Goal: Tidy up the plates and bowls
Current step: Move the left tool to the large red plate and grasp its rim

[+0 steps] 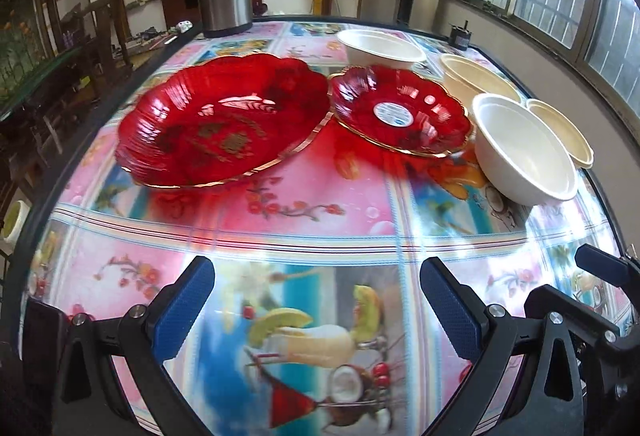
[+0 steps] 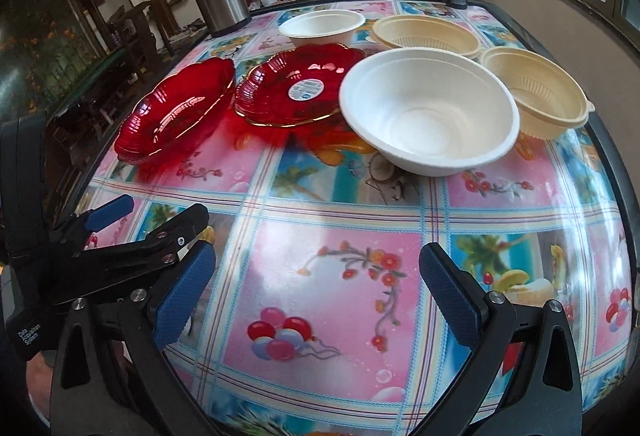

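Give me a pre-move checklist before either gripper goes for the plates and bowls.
1. Left gripper open, empty: ok.
2. Right gripper open, empty: ok.
3. Small red plate unstacked, beside the large red plate: ok.
4. Near white bowl upright, empty: ok.
5. Whether the small plate's rim touches the near white bowl: cannot tell.
6. Tablecloth between grippers and dishes unobstructed: ok.

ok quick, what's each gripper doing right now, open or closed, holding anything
Left gripper: open, fingers wide apart, holding nothing, above the tablecloth.
Right gripper: open, fingers wide apart, holding nothing.
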A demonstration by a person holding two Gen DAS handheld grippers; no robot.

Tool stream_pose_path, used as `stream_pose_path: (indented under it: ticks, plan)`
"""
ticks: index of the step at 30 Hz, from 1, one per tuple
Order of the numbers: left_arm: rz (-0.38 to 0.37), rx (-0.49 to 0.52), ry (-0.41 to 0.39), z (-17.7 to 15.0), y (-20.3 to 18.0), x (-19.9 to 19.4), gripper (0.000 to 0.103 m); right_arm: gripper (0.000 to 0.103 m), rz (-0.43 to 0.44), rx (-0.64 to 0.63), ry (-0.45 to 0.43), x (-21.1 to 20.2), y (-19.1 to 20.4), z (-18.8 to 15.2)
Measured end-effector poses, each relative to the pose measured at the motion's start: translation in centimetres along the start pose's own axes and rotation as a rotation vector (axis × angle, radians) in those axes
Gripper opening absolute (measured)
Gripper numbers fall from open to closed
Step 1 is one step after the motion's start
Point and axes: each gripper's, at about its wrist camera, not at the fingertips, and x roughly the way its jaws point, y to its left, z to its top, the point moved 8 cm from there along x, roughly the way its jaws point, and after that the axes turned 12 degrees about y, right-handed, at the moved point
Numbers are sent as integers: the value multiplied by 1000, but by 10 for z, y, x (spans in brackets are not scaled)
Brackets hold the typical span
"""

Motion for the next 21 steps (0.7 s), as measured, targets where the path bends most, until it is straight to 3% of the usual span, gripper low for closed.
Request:
stream_pose_path:
  ticks: [8, 13, 18, 21]
  plan:
    - [21, -56, 6, 13, 49, -9, 102, 103, 18, -105, 0, 6, 45, 29]
    - [77, -100, -12, 38, 87, -21, 103, 103, -8, -204, 3, 14, 75, 63]
    - [33, -150, 43, 54, 116, -8, 102, 103, 22, -273, -13, 25, 100, 112]
    - [65, -180, 78, 58, 132, 5, 102, 101, 24, -319, -8, 36, 113, 138]
